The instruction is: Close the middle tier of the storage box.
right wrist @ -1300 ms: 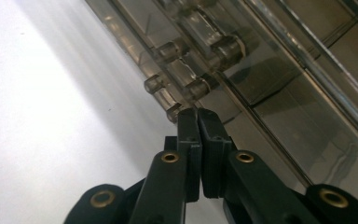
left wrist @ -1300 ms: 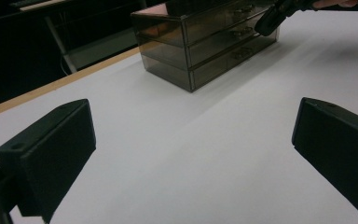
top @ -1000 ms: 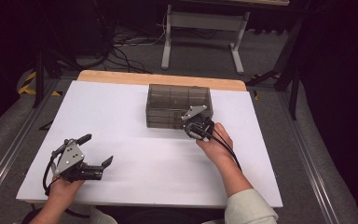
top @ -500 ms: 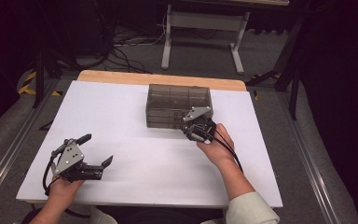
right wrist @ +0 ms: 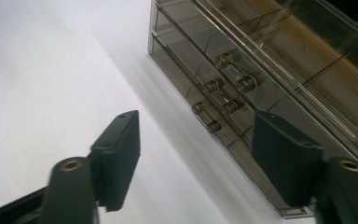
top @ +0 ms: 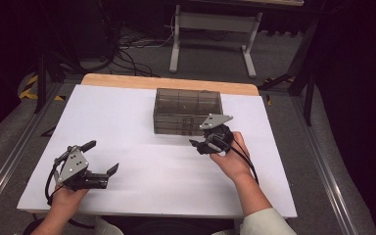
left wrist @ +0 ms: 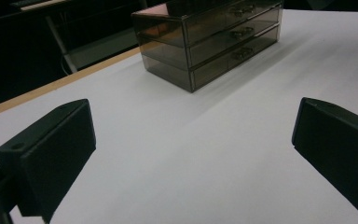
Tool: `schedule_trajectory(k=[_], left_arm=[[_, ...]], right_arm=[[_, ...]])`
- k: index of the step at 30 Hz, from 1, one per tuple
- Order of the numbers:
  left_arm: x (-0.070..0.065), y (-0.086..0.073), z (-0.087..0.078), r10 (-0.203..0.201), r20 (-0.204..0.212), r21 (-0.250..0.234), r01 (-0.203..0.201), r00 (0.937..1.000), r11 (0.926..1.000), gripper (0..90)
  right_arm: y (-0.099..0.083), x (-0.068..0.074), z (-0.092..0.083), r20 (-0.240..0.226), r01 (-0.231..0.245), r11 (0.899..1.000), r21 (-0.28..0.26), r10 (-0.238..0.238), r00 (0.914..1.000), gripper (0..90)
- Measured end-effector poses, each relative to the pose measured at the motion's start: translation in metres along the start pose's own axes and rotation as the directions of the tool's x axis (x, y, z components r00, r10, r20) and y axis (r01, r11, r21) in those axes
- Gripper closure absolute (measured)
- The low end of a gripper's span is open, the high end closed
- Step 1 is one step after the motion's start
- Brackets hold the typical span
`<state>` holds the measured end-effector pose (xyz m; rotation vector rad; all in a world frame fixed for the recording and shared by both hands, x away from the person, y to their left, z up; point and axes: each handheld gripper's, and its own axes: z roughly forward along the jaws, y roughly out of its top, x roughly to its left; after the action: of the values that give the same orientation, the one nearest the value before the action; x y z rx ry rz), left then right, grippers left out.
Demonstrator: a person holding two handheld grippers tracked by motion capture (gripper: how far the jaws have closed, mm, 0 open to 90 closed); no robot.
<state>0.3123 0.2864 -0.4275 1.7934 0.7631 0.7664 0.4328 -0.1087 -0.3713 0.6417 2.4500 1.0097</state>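
High view: a smoky transparent drawer unit (top: 187, 111) stands on the white bench (top: 142, 147), toward the far edge and slightly right of centre. The right gripper (top: 201, 145) sits just in front of the unit's right front corner, held by the person's right hand (top: 231, 159). Its jaws have just been opening, and nothing is between them. The left gripper (top: 104, 160) rests near the bench's near left corner, well apart from the unit, jaws spread wide and empty, in the left hand (top: 64, 197).

Left gripper view: both black jaws stand far apart with bare white bench surface between them. The drawer unit (left wrist: 209, 39) lies farther off, showing three stacked drawers with their handles on the front face.

Right gripper view: the jaws stand moderately apart and grip nothing. The drawer unit (right wrist: 279, 70) is close ahead and to the right. Three clear bar handles (right wrist: 219, 99) show on its front, all drawers appear pushed in. The right-hand jaw lies close beside the lowest drawer's front; whether it touches cannot be told.
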Motion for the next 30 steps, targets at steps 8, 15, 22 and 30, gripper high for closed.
schedule_trajectory(k=[8,15,22,30], left_arm=[[0.0,0.0,0.0,0.001,-0.001,-0.002,-0.001,1.0,1.0,0.4],[0.0,0.0,0.0,-0.001,0.0,-0.002,0.001,1.0,1.0,0.4],[-0.001,0.0,0.0,0.002,0.0,-0.001,-0.002,1.0,1.0,0.4],[-0.001,0.0,0.0,0.003,0.0,-0.003,-0.003,1.0,1.0,0.4]], right_arm=[[-0.013,0.004,-0.019,0.027,-0.043,0.997,-0.059,0.044,0.9987,13.1],[-0.027,0.002,-0.032,-0.022,-0.082,0.988,-0.13,0.08,0.9966,7.1],[-0.043,0.003,-0.043,-0.054,-0.095,0.974,-0.207,0.086,0.9949,0.4],[-0.061,0.005,-0.047,-0.034,-0.113,0.967,-0.227,0.108,0.9935,0.5]])
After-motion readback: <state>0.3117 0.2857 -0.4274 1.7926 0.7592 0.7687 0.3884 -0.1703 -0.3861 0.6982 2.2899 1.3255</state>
